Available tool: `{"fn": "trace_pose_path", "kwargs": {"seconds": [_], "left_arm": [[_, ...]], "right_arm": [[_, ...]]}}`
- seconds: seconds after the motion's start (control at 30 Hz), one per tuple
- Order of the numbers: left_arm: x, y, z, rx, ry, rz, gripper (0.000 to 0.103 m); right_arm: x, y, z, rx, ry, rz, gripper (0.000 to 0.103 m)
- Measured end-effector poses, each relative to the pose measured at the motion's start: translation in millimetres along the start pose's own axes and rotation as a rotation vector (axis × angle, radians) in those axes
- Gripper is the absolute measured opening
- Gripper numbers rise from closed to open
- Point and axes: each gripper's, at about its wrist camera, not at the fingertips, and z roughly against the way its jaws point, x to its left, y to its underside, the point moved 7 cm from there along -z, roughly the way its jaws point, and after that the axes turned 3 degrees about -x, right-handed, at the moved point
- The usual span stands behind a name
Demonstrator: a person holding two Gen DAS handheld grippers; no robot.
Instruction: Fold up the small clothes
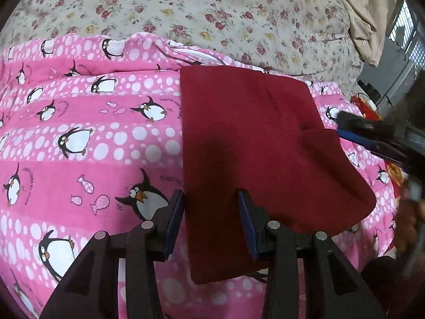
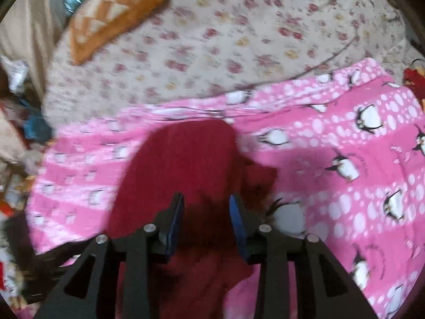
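Folding looks mid-way: red cloth [image 1: 252, 143] lies doubled on the pink blanket [image 1: 79, 138], both grippers' fingers [image 1: 245, 212] open and empty; next, grab the 6 o'clock edge.

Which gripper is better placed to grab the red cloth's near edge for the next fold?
Probably left: the left gripper hangs open over the red cloth at its near left edge, in sharp view. The right gripper's view is blurred.

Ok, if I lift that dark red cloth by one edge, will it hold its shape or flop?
Probably flop: the dark red cloth is soft fabric lying folded, with a loose flap at its right side, so the fold would likely fall open. It looks light. It may also drag on the pink penguin blanket rather than slide cleanly.
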Motion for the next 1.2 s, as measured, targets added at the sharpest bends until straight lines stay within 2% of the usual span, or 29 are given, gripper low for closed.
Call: {"fn": "trace_pose_path", "kwargs": {"seconds": [0.07,0.17,0.2,0.23,0.27,0.47,0.63,0.7,0.77,0.8,0.83,0.9,1.1,1.2], "left_arm": [[0.8,0.5,-0.6,0.001,-0.001,0.002,0.019],[2.7,1.1,-0.4,0.002,0.001,0.007,0.019],[2.1,1.0,-0.9,0.003,0.000,0.006,0.019],[1.9,0.7,-1.1,0.003,0.003,0.007,0.019],[1.2,0.5,-1.6,0.004,0.010,0.009,0.020],[-0.7,-3.6,1.6,-0.014,0.049,0.029,0.020],[5.4,-18.1,3.5,-0.051,0.056,0.065,0.021],[7.5,-22.4,0.6,-0.048,0.059,0.069,0.022],[8.1,-25.0,-2.0,-0.048,0.055,0.069,0.022],[8.2,-26.8,-3.9,-0.046,0.055,0.069,0.023],[8.1,-28.1,-5.2,-0.045,0.058,0.070,0.024],[7.5,-31.6,-7.5,-0.043,0.059,0.067,0.027],[13.9,-45.5,-20.7,-0.032,0.050,0.072,0.036],[15.9,-48.4,-30.7,-0.009,0.071,0.074,0.041]], "right_arm": [[17.8,11.1,6.5,0.018,-0.064,0.020,0.043],[28.9,31.4,-7.5,0.079,-0.060,0.036,0.043],[28.0,39.4,-10.1,0.091,-0.041,0.058,0.037],[25.1,47.6,-11.1,0.095,-0.001,0.099,0.019],[20.6,53.7,-11.1,0.098,0.036,0.129,0.015],[-14.7,83.7,-9.1,0.141,0.058,0.081,0.011],[-3.4,76.9,1.9,0.128,0.064,0.121,0.011],[-1.6,70.2,8.9,0.114,0.053,0.099,0.012],[-6.8,57.6,20.0,0.052,0.039,0.013,0.031],[-10.5,53.3,24.9,0.030,0.041,-0.019,0.055],[-15.6,45.5,28.1,-0.004,0.041,-0.068,0.073],[-20.2,33.5,24.3,-0.026,0.033,-0.106,0.076],[-38.6,19.2,-38.5,0.078,0.066,-0.131,0.077],[-54.0,23.1,-52.5,0.070,0.038,-0.201,0.091]]}}
